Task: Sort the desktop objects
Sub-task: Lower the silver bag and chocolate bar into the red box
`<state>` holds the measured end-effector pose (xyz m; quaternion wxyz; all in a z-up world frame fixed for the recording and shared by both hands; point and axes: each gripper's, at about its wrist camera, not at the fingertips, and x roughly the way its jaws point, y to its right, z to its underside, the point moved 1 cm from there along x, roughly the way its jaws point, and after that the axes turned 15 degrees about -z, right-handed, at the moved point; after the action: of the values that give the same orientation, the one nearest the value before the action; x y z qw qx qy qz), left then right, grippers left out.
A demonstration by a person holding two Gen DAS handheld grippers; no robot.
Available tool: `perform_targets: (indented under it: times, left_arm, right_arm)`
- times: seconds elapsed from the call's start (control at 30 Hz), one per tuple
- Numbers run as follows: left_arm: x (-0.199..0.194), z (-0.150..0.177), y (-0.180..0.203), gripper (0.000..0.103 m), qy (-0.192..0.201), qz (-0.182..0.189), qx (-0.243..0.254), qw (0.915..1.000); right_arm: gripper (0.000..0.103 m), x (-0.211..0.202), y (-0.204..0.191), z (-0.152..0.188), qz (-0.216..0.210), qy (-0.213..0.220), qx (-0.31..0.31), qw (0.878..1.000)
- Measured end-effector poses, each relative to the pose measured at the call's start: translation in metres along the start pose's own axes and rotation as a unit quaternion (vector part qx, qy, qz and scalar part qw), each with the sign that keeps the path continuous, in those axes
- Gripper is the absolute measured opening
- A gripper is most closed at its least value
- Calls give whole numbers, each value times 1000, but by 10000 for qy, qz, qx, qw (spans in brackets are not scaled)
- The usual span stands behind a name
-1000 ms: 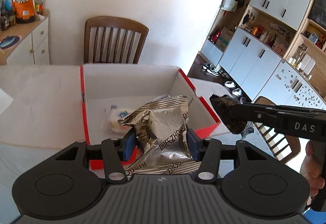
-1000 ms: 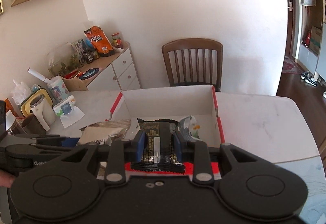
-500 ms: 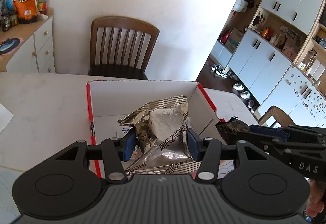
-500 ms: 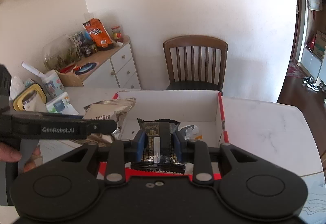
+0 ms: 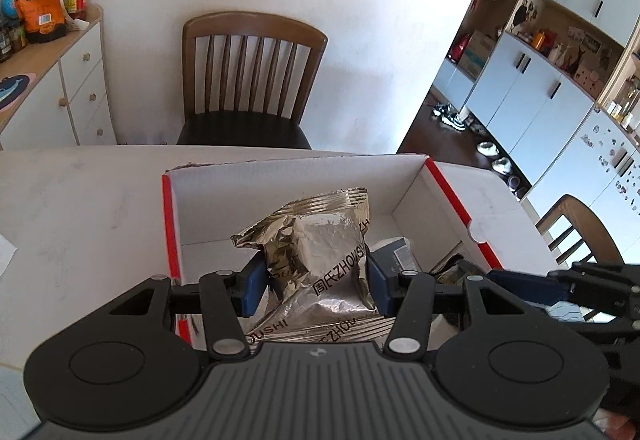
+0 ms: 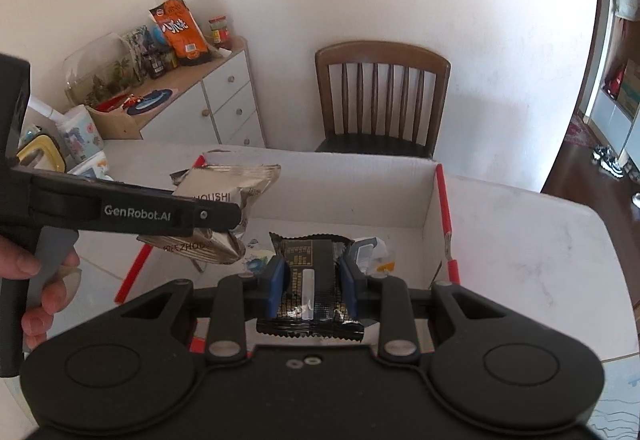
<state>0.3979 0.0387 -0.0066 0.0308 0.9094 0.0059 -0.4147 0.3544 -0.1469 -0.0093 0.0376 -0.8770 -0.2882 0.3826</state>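
Note:
A silver foil snack packet (image 5: 320, 260) is pinched between the blue pads of my left gripper (image 5: 316, 278), held above the open white box with red edges (image 5: 448, 192). The same silver packet (image 6: 224, 196) shows in the right wrist view over the box's left wall (image 6: 132, 272), carried by the left gripper's arm (image 6: 132, 214). My right gripper (image 6: 312, 284) is shut on a black and gold snack packet (image 6: 312, 276) above the box's inside. Small white and blue wrapped items (image 6: 368, 248) lie on the box floor.
The box stands on a white marble table (image 6: 520, 240). A brown wooden chair (image 5: 248, 80) sits behind the table's far edge. A white sideboard (image 6: 216, 108) with an orange bag and jars stands at the left. Cups and a yellow container (image 6: 40, 156) crowd the table's left end.
Both grippers have come forward and lower over the box with their packets. The left gripper has swung across so the box now lies straight beneath it.

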Motion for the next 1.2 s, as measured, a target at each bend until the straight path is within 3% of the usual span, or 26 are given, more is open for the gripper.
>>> perform_targets:
  times: [0.83,1.2]
  left_arm:
    - [73,0,6,51,-748,-150,195,9969]
    - [87,7,15,52,-982,-77,251,9948]
  right_arm:
    - [29,63,14,18,-92,-826,55,9965]
    - [29,67,18,28,-125,-899,249,9956]
